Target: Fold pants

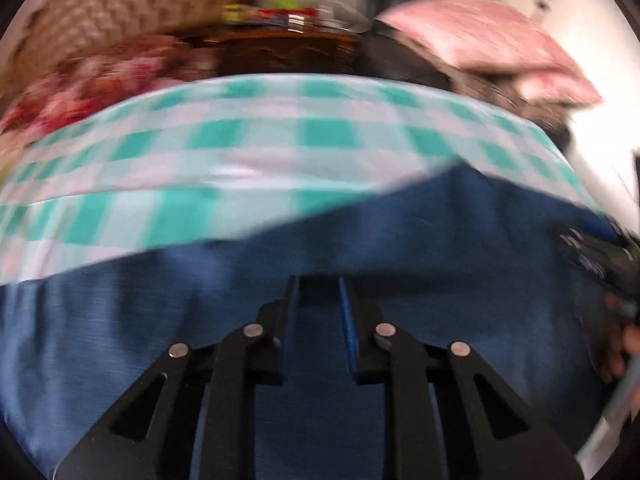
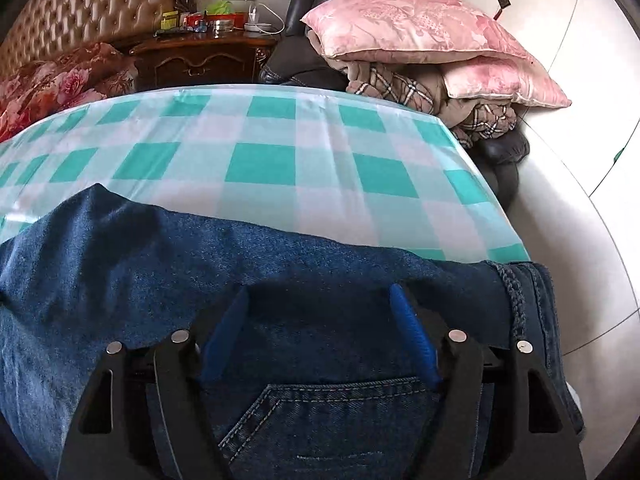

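Dark blue jeans (image 2: 120,280) lie flat across the near part of a table covered with a green-and-white checked cloth (image 2: 260,160). My right gripper (image 2: 318,294) hovers over the jeans with its blue-padded jaws wide open and nothing between them. A back pocket (image 2: 320,420) shows just below it, and a stitched edge (image 2: 516,300) hangs off the table's right side. The left wrist view is blurred. There my left gripper (image 1: 318,290) is over the jeans (image 1: 120,320) with a narrow gap between its jaws and no cloth visibly pinched. My right gripper (image 1: 600,256) and a hand (image 1: 620,340) show at its right edge.
Beyond the table stand a dark wooden nightstand (image 2: 200,56) with small items, a tufted headboard (image 2: 92,4) and floral bedding (image 2: 48,84). Pink pillows (image 2: 420,28) and a plaid blanket (image 2: 400,84) are piled on a dark chair at the back right. White floor (image 2: 580,200) lies to the right.
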